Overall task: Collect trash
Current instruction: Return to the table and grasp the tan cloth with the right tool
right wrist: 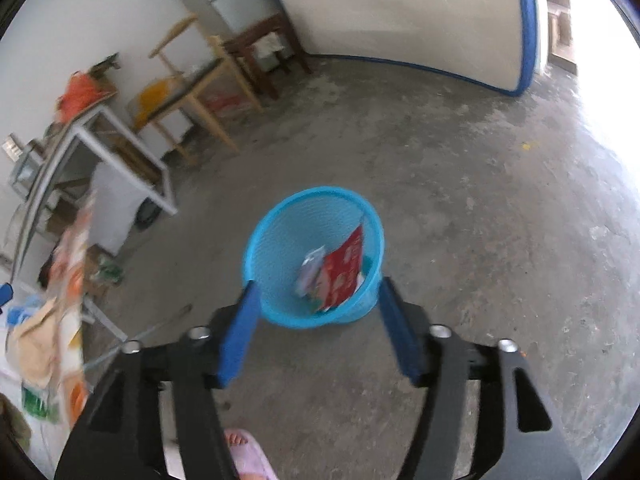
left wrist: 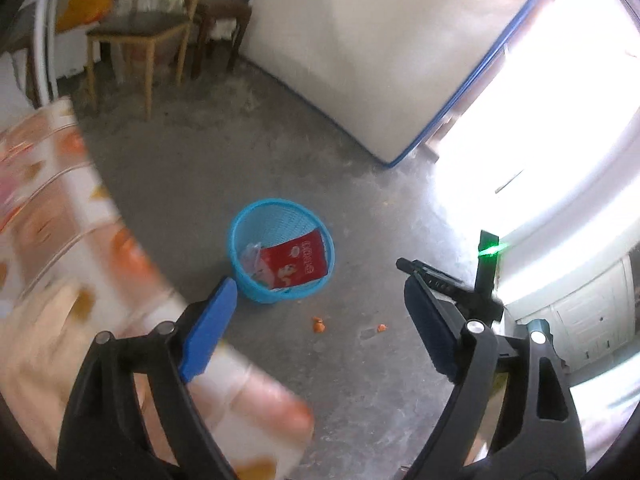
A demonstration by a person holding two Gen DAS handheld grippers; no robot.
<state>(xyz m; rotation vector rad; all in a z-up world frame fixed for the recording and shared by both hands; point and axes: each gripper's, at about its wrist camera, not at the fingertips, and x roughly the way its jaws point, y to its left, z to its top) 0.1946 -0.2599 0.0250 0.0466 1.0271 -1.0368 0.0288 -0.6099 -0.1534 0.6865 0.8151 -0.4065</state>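
A round blue mesh basket (left wrist: 280,202) stands on the concrete floor. A red snack packet (left wrist: 300,260) leans inside it, with a clear wrapper (left wrist: 251,258) beside it. My left gripper (left wrist: 320,285) hangs open above the floor in front of the basket, and nothing is between its blue pads. In the right wrist view the basket (right wrist: 312,193) lies just below my right gripper (right wrist: 318,283), which is open and empty. The red packet (right wrist: 345,270) and a silvery wrapper (right wrist: 310,268) rest against the basket's right wall. Two small orange scraps (left wrist: 319,325) lie on the floor near the basket.
A table with an orange-patterned cloth (left wrist: 60,240) fills the left side. Wooden chairs (right wrist: 192,92) and a white-framed stand (right wrist: 100,148) line the far wall. A white mattress with blue edging (left wrist: 360,60) leans behind the basket. A pink slipper (right wrist: 248,456) shows below my right gripper.
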